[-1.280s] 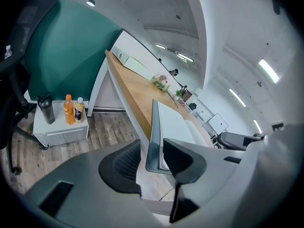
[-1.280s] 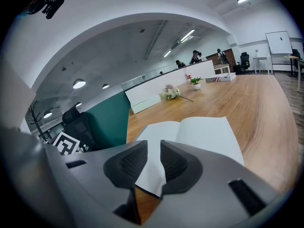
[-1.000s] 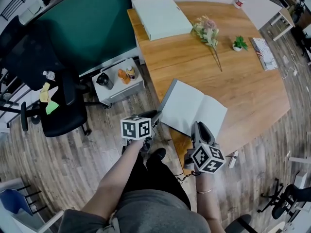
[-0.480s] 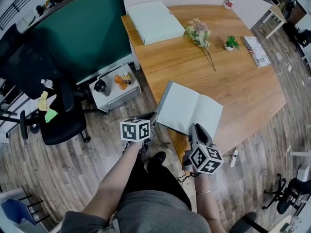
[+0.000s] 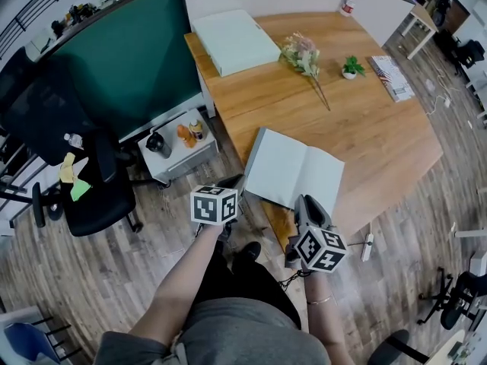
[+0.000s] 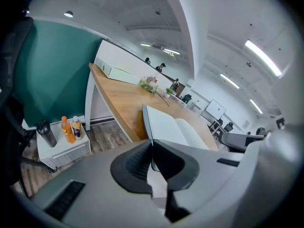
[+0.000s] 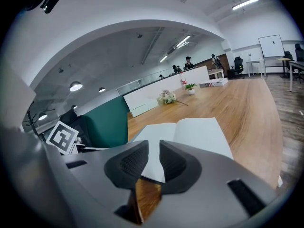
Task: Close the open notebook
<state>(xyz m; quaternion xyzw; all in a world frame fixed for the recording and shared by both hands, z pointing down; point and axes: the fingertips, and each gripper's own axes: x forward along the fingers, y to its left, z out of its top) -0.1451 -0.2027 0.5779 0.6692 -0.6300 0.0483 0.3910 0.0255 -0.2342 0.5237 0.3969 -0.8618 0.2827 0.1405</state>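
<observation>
The open notebook lies with blank white pages up at the near edge of the wooden table. My left gripper is at its left edge. In the left gripper view the left gripper is shut on the thin grey cover of the notebook, and that side is tilted up. My right gripper hovers at the near edge of the right page. In the right gripper view the right gripper has its jaws closing but still apart. The notebook shows through the gap, untouched by the pads.
A white box, a flower sprig, a small potted plant, a magazine and a bottle sit farther back on the table. A low cabinet with bottles and a black chair stand left.
The left gripper has risen a little at the notebook's left edge. The right gripper has stayed by the near edge. The whole head view has shifted slightly.
</observation>
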